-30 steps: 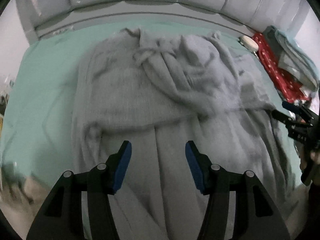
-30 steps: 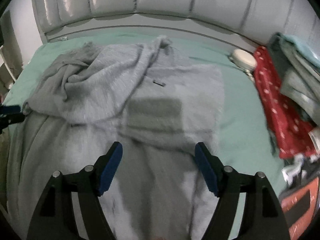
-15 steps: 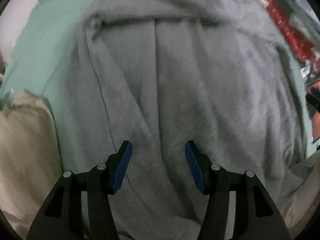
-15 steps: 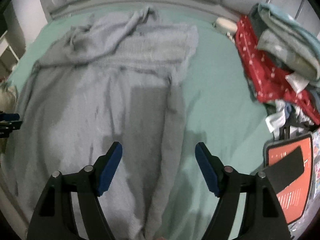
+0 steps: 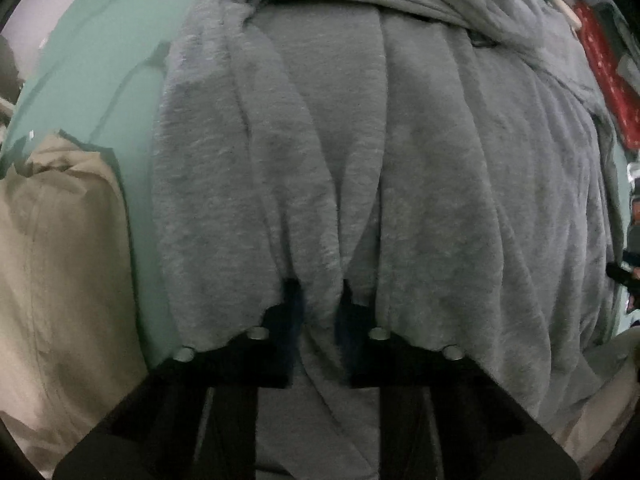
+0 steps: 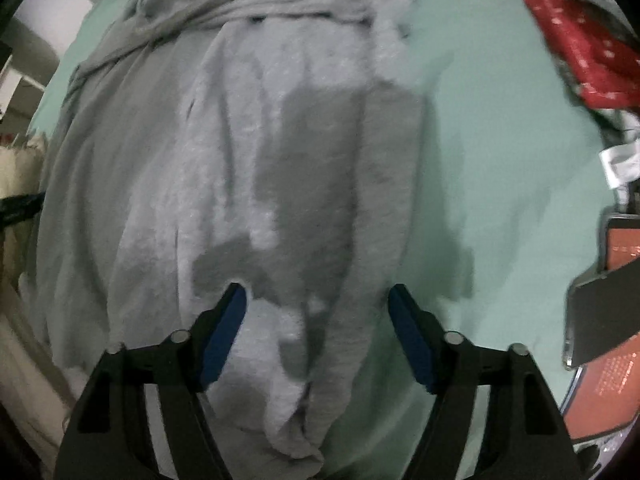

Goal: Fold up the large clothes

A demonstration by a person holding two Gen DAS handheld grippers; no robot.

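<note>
A large grey fleece garment point(image 5: 420, 152) lies spread lengthwise on a green bed sheet point(image 5: 108, 64). My left gripper point(image 5: 320, 304) is shut on a fold of the garment near its near hem; the cloth drapes over the fingertips and hides them. In the right wrist view the same garment point(image 6: 280, 160) runs toward the headboard, its right edge beside bare sheet point(image 6: 500, 140). My right gripper point(image 6: 318, 312) is open, blue pads wide apart, low over the garment's near end with cloth between the fingers.
A beige cloth point(image 5: 60, 260) lies at the bed's left edge. A red dotted garment point(image 6: 576, 40) and other clothes are piled at the right. An orange-and-black flat object point(image 6: 608, 312) sits at the right edge.
Both grippers have dropped toward the garment's near end. The left gripper was open and has closed on a fold of the grey cloth. The right gripper stays open.
</note>
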